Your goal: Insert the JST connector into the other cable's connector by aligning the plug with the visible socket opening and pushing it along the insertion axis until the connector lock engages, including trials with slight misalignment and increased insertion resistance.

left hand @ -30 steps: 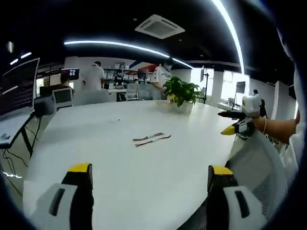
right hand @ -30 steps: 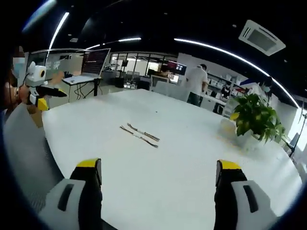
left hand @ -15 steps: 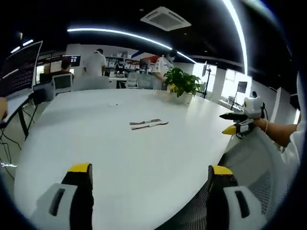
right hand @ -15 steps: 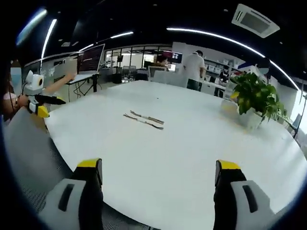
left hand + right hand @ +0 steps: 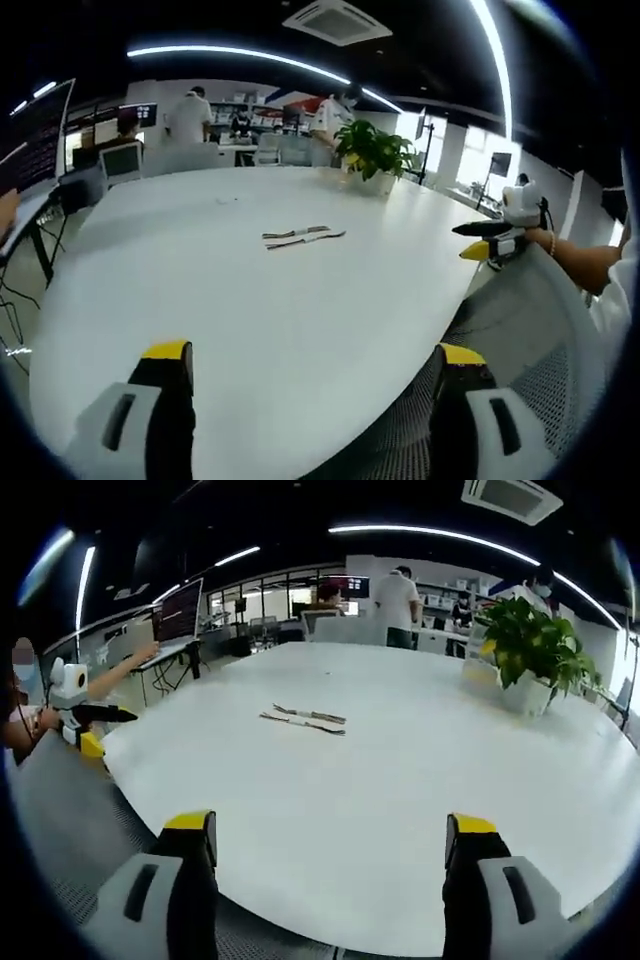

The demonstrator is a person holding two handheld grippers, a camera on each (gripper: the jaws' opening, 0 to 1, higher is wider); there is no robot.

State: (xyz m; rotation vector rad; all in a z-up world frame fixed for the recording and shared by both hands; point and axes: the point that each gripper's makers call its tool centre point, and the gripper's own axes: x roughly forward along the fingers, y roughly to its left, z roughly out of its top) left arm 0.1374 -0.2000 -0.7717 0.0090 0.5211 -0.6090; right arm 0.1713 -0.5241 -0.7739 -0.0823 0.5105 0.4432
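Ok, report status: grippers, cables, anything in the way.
Left gripper open, right gripper open, both empty. Two cables side by side mid-table, untouched, not joined. Path to them clear; potted plant off at the far edge.

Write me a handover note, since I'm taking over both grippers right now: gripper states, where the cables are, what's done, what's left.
Left gripper: open, empty, held near the edge of the round white table.
Right gripper: open, empty, also at the table's edge.
The two thin JST cables lie side by side mid-table, apart from both grippers, a potted green plant beyond them.
Done: nothing; neither cable is picked up.
Left: grasp one cable per gripper, align plug with socket, push until the lock engages.
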